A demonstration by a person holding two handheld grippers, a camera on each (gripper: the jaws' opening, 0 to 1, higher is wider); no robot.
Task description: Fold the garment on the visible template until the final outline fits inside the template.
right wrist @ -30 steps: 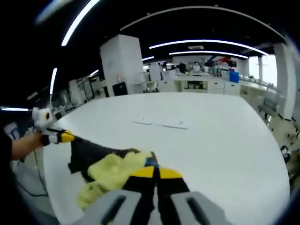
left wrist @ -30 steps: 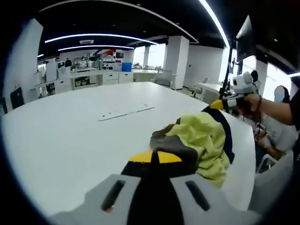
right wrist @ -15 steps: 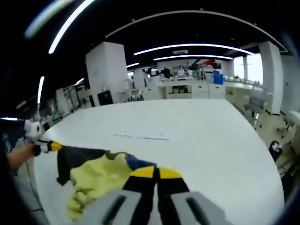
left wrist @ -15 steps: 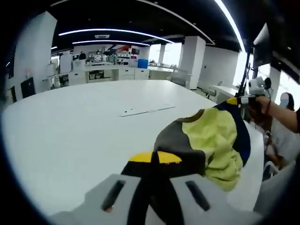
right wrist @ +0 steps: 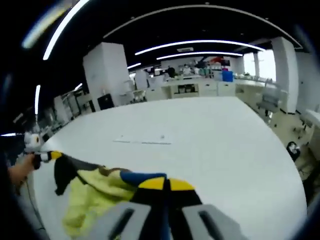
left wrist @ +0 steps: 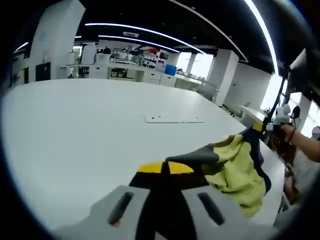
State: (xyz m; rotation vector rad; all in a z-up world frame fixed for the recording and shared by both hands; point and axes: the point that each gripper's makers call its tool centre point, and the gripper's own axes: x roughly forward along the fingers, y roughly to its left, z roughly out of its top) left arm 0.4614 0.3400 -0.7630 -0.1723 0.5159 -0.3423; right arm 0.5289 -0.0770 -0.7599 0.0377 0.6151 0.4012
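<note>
A garment (left wrist: 234, 167) of yellow-green, grey and dark blue cloth hangs stretched between the two grippers above the white table (left wrist: 75, 130). My left gripper (left wrist: 165, 167) is shut on its grey edge. In the left gripper view the right gripper (left wrist: 260, 128) holds the far blue corner, a hand behind it. In the right gripper view my right gripper (right wrist: 164, 184) is shut on the blue edge of the garment (right wrist: 95, 192), and the left gripper (right wrist: 49, 156) pinches the far dark corner. Thin template lines (left wrist: 174, 119) lie on the table, seen as template lines (right wrist: 142, 141) in the right gripper view.
The table edge (right wrist: 287, 175) curves away at the right of the right gripper view. Counters and shelves (left wrist: 125, 70) line the far wall, with white pillars (right wrist: 102, 75). A person's hand (left wrist: 302, 145) holds the right gripper beyond the table's edge.
The garment has been lifted and pulled wider between the two grippers, spreading out. Both cameras have shifted, so the template lines sit at different places in the views.
</note>
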